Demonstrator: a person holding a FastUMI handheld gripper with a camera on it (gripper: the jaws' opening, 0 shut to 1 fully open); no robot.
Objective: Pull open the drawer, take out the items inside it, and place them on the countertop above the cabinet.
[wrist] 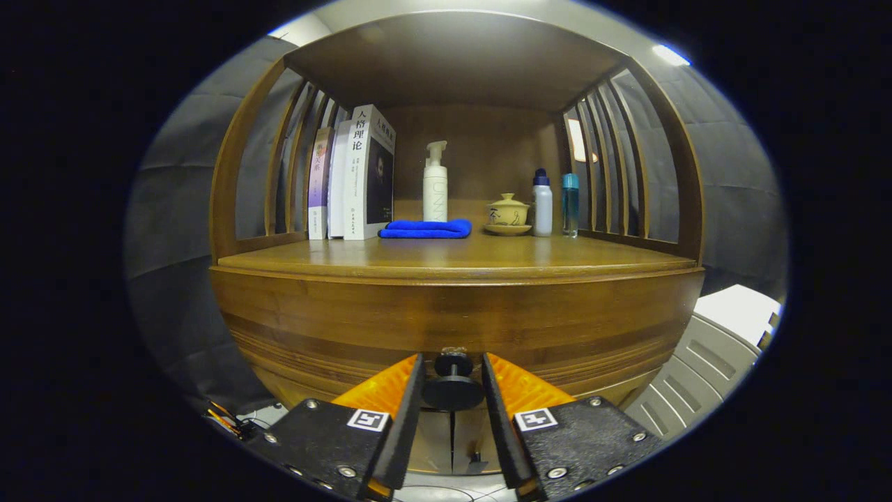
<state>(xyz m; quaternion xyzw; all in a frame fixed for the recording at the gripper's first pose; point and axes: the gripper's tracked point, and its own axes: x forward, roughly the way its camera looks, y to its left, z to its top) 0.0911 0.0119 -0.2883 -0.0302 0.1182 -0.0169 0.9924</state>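
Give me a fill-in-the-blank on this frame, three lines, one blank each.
1. The round black drawer knob sits ____ the fingers of the tongs.
2. The folded blue cloth lies in front of the white ____ bottle.
3. The upright books stand on the wooden countertop, to the cloth's ____.

Missing: between; pump; left

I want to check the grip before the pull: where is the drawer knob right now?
In the gripper view, the drawer knob sits between the gripper fingers, low on the wooden drawer front, below the countertop.
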